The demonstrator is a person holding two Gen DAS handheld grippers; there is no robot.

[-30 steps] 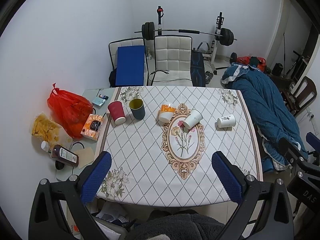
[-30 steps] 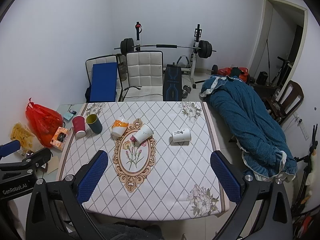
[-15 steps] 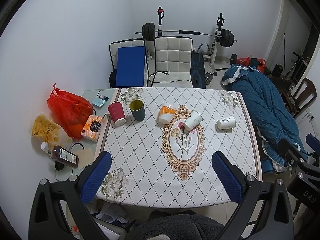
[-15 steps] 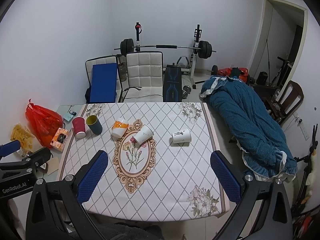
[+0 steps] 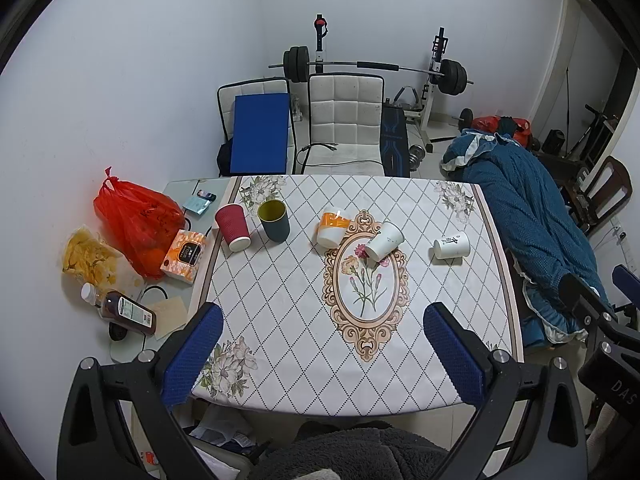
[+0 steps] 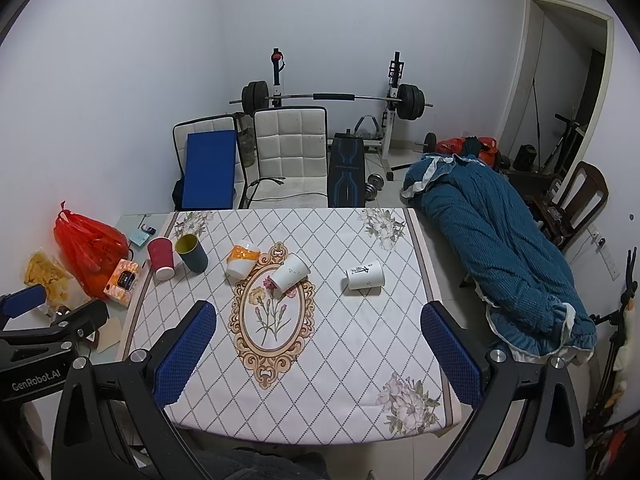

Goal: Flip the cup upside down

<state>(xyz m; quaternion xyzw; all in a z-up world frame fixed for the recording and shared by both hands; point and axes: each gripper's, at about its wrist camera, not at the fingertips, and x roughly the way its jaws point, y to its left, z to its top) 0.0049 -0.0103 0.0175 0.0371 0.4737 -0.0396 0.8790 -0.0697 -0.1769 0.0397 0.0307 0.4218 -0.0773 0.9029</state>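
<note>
Several cups stand or lie on the patterned table (image 5: 280,300). A dark teal cup (image 5: 274,220) (image 6: 192,253) stands upright with its yellow inside showing. Beside it is a red paper cup (image 5: 233,226) (image 6: 162,258), white rim down. An orange-and-white cup (image 5: 333,229) (image 6: 242,261) sits near the middle. A plain white cup (image 5: 384,241) (image 6: 290,272) lies tilted on the oval flower print. A white cup with black writing (image 5: 452,244) (image 6: 365,275) lies on its side. My left gripper (image 5: 322,356) and right gripper (image 6: 316,354) hover open and empty over the near table edge.
Left of the table lie a red plastic bag (image 5: 136,220), a tissue box (image 5: 184,254), a snack bag (image 5: 88,256) and a bottle (image 5: 124,310). White chairs (image 5: 344,120) and a barbell rack (image 5: 372,68) stand behind. A blue blanket (image 5: 520,200) is heaped at the right.
Both views have drifted only slightly. The cups lie where they were and both grippers stay open.
</note>
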